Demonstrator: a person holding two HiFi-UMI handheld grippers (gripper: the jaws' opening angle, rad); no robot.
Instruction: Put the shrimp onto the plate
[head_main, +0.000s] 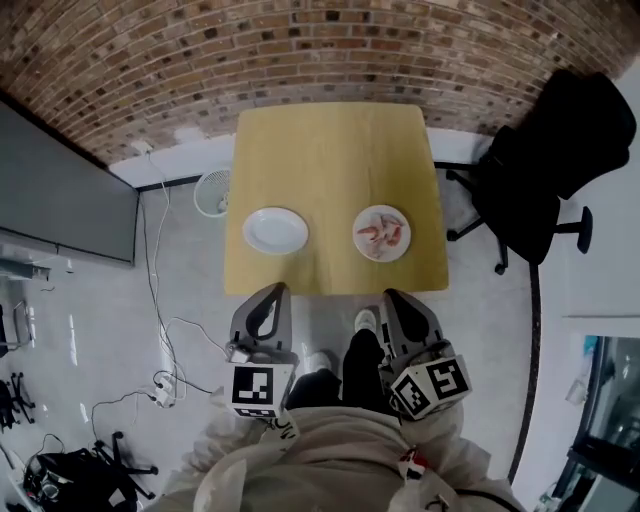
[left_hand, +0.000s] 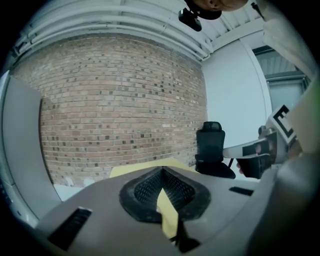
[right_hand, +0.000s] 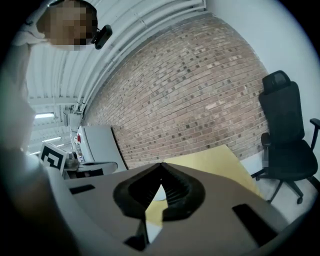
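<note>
Pink shrimp (head_main: 382, 232) lay heaped on the right-hand plate (head_main: 358, 240), one of two white plates set side by side along the near edge of a pale wooden desk (head_main: 330, 150); the empty white plate (head_main: 275, 230) sat to its left, well apart from it. Both tools hung short of the desk's near edge, above the floor (head_main: 190, 290) and close to the person's body (a light sleeve and dark trousers showed below them). The left hand-held gripper (head_main: 271, 292) had its jaws pressed together with nothing between them, its tips pointing toward the empty plate. The right hand-held gripper (head_main: 394, 297) was likewise closed and empty, its tips aimed toward the plate of shrimp. Each gripper view showed the ribbed black pads meeting at their tips, with only the yellow desktop visible past them. A black office chair (head_main: 545, 170) stood off the desk's right side, a brick wall (head_main: 300, 50) ran behind it, and loose cables (head_main: 160, 330) trailed across the floor at left.
</note>
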